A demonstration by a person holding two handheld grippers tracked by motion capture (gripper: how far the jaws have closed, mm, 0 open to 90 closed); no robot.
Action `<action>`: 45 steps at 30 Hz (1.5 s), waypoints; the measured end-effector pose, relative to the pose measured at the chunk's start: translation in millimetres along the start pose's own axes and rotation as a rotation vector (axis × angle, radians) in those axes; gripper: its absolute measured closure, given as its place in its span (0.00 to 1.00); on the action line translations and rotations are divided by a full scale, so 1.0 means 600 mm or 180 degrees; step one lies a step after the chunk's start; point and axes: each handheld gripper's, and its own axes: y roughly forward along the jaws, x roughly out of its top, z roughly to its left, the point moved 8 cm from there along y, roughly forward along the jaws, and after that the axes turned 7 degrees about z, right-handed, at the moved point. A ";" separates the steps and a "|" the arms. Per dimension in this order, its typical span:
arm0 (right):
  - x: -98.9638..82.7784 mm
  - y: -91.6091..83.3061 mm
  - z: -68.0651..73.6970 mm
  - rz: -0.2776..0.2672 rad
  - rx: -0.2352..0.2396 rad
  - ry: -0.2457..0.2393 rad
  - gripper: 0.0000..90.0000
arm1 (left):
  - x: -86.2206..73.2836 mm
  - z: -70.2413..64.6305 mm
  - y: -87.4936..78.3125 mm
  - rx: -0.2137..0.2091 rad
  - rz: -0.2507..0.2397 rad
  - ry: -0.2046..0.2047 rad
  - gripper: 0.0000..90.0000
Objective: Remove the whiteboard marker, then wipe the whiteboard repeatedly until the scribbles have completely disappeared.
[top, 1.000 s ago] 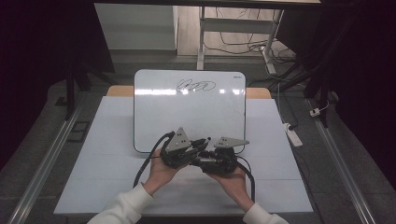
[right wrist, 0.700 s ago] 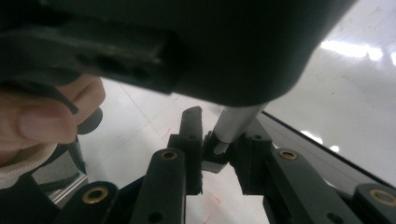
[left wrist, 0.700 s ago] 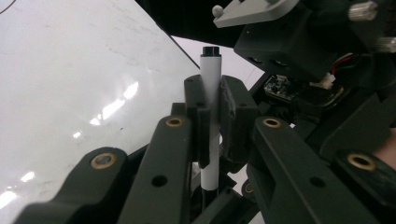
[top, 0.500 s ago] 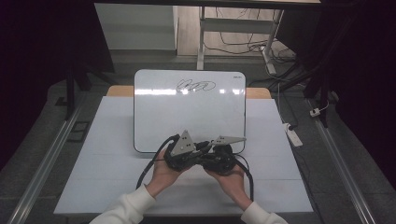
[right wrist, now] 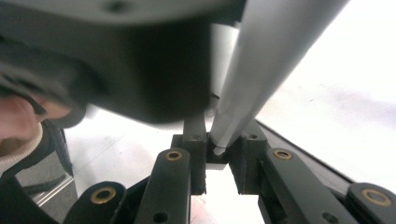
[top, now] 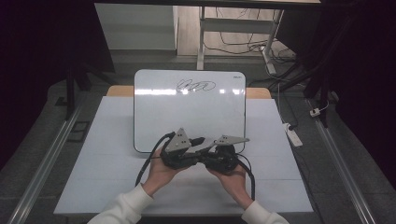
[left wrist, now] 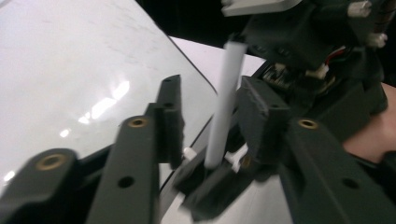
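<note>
- the surface (top: pixel 93 154) is a pale sheet with a long bare stretch at its left, running out to a metal rail (top: pixel 44 163) along the floor; nothing stands between that rail and the hands.
- the whiteboard (top: pixel 187 109) lies in the middle of the surface, its far edge reaching past the surface's far edge, its near rounded edge just ahead of the two tools; a dark scribble (top: pixel 195 85) sits near its far edge, and the rest of the board is clean.
- the left tool (top: pixel 189 148) is held over the near edge of the whiteboard, close against the other tool; in the left gripper view its jaws have just been opening and stand apart, released, with the white marker (left wrist: pixel 224 102) rising between them and touching neither pad.
- the marker stands nearly upright in that view, tilted a little, its lower end caught in the other tool's black jaws, right above the whiteboard's rounded corner.
- the right tool (top: pixel 211 154) is clenched on the marker: in the right gripper view its pads (right wrist: pixel 194 154) pinch the marker's end, and the barrel (right wrist: pixel 261 70) slants up and away over the white board.
- right of the hands the surface runs bare to its edge; beyond it a white power strip (top: pixel 293 134) lies on the floor, with a second rail (top: pixel 341 168) farther right.
</note>
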 end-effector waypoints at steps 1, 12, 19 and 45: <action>0.003 -0.007 -0.006 -0.0072 -0.0012 -0.0009 0.86 | -0.007 0.009 -0.020 0.0043 -0.0019 -0.0046 0.59; 0.024 -0.047 -0.030 -0.0386 -0.0071 -0.0105 0.86 | -0.139 0.066 -0.132 0.0360 0.0378 -0.0523 0.38; 0.044 -0.075 -0.034 -0.0586 -0.0111 -0.0336 0.86 | -0.220 0.085 -0.174 0.0524 0.0534 -0.0787 0.34; 0.061 -0.110 -0.050 -0.0825 -0.0339 -0.0545 0.86 | -0.279 0.104 -0.182 0.0671 0.0583 -0.0856 0.33</action>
